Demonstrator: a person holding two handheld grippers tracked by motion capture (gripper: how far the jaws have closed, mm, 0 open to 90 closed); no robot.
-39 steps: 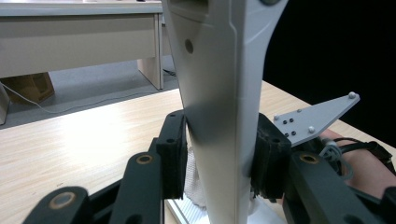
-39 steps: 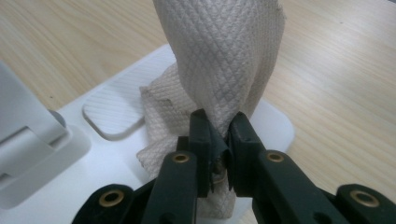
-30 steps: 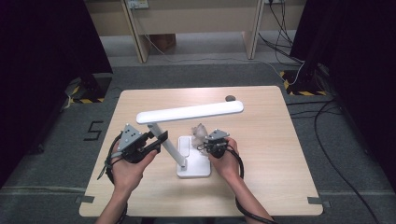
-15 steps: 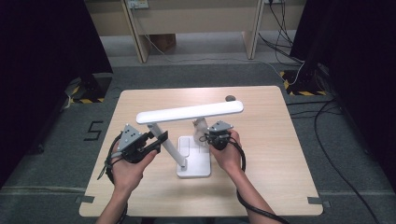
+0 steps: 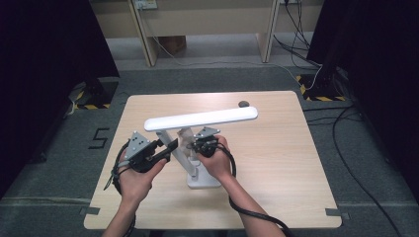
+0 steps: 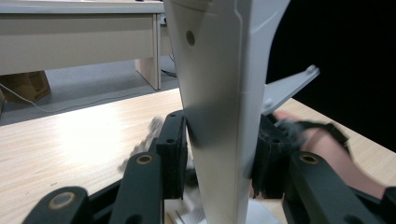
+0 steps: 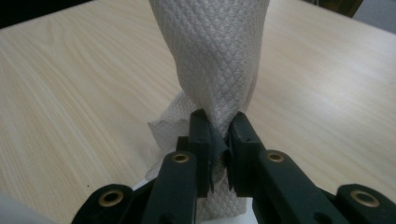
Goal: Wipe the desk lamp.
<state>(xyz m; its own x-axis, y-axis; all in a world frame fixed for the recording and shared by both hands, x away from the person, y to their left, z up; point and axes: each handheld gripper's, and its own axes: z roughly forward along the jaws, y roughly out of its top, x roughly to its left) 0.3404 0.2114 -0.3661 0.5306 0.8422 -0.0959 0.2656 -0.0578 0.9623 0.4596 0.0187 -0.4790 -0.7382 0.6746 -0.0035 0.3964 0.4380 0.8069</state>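
Dark curtains hem the room on both sides, and your light wooden table (image 5: pixel 276 163) carries a white desk lamp (image 5: pixel 200 119) standing near the middle, its long head stretched level above the base (image 5: pixel 205 180). Starting at the left, your left gripper (image 5: pixel 165 148) is clamped on the lamp's upright arm (image 6: pixel 219 116), one pad pressing each side of it, so the lamp looks steadied. Moving right, your right gripper (image 5: pixel 197 143) sits just beside that same arm, and its jaws pinch a twisted paper towel (image 7: pixel 210 60) that rises ahead of them over the bare tabletop. Judging from this, you are partway through wiping the lamp: the hold is set and the towel is in hand at the arm, close under the head. How much of the lamp you have already covered cannot be told, since no dirt or streaks show. The head's long top and the base likely remain. Farther right, a small dark object (image 5: pixel 243 103) lies near the far edge.
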